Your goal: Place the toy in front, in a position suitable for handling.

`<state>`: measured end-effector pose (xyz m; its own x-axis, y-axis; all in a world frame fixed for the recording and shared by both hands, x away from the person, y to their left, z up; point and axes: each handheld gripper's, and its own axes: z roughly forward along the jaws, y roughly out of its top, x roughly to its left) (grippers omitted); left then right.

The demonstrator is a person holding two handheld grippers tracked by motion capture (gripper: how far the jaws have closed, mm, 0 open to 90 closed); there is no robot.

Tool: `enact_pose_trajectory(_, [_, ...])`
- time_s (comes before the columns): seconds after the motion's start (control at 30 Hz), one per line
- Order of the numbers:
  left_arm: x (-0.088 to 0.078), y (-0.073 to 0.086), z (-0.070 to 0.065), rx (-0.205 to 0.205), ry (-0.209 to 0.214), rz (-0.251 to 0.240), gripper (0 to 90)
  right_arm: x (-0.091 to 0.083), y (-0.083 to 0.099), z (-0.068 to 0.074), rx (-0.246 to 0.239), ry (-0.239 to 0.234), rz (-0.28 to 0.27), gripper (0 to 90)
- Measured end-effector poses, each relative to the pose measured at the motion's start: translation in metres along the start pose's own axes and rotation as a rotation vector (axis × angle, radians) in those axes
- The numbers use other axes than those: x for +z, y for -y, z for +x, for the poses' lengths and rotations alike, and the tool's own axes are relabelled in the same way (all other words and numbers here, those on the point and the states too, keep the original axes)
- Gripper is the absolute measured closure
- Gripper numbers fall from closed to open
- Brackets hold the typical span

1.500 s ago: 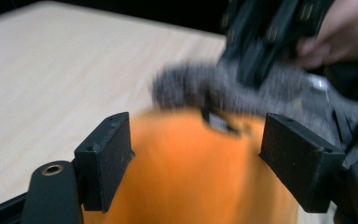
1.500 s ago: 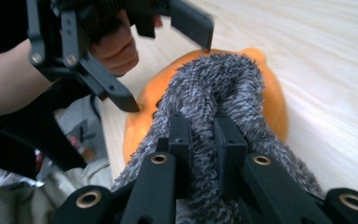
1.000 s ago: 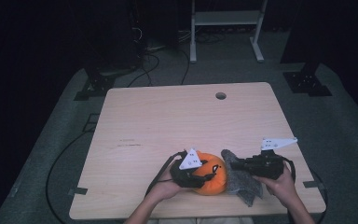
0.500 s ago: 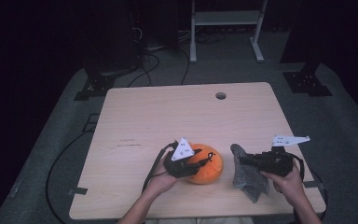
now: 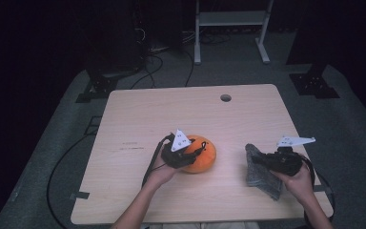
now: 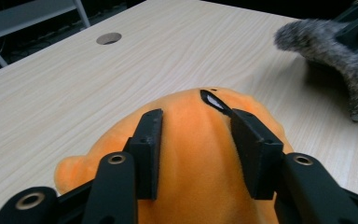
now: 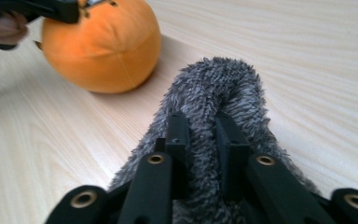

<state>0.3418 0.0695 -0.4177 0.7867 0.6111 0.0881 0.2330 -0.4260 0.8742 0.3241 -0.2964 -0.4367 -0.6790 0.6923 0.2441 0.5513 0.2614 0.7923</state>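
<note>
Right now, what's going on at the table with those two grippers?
A person is working a gripper in each hand at a wooden table. The left gripper has its jaws shut on an orange plush toy. The right gripper has a fold of a grey fuzzy cloth between its jaws, which have just been opening slightly. Toy and cloth sit apart near the front edge.

High view looks forward and down from above the person's side, taking in the whole wooden table [image 5: 138, 119]. Each gripper view sits low and close – one pressed against the orange plush [image 6: 200, 154], one over the grey fuzzy cloth [image 7: 214, 98]. Both gripper views share plush, cloth and tabletop – from opposite sides
</note>
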Motion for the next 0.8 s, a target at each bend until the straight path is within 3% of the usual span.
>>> enact_pose_trajectory(0.13, [-0.003, 0.001, -0.001, -0.005, 0.027, 0.006, 50.2, 0.005, 0.003, 0.000, -0.001, 0.017, 0.009, 65.8])
enact_pose_trajectory(0.33, [-0.007, 0.001, -0.001, -0.010, 0.030, -0.001, 43.9, 0.004, 0.003, -0.002, 0.000, 0.029, -0.027, 55.1])
enact_pose_trajectory(0.5, [-0.011, 0.000, 0.000, -0.016, 0.034, -0.015, 38.9, 0.002, 0.003, -0.003, 0.007, 0.034, -0.044, 53.7])
enact_pose_trajectory(0.67, [-0.018, -0.004, 0.002, -0.017, 0.035, -0.035, 36.7, -0.006, 0.000, -0.005, 0.034, 0.025, -0.114, 51.9])
enact_pose_trajectory(0.8, [-0.023, -0.006, 0.003, -0.023, 0.036, -0.045, 34.1, -0.008, 0.000, -0.005, 0.036, 0.022, -0.118, 51.3])
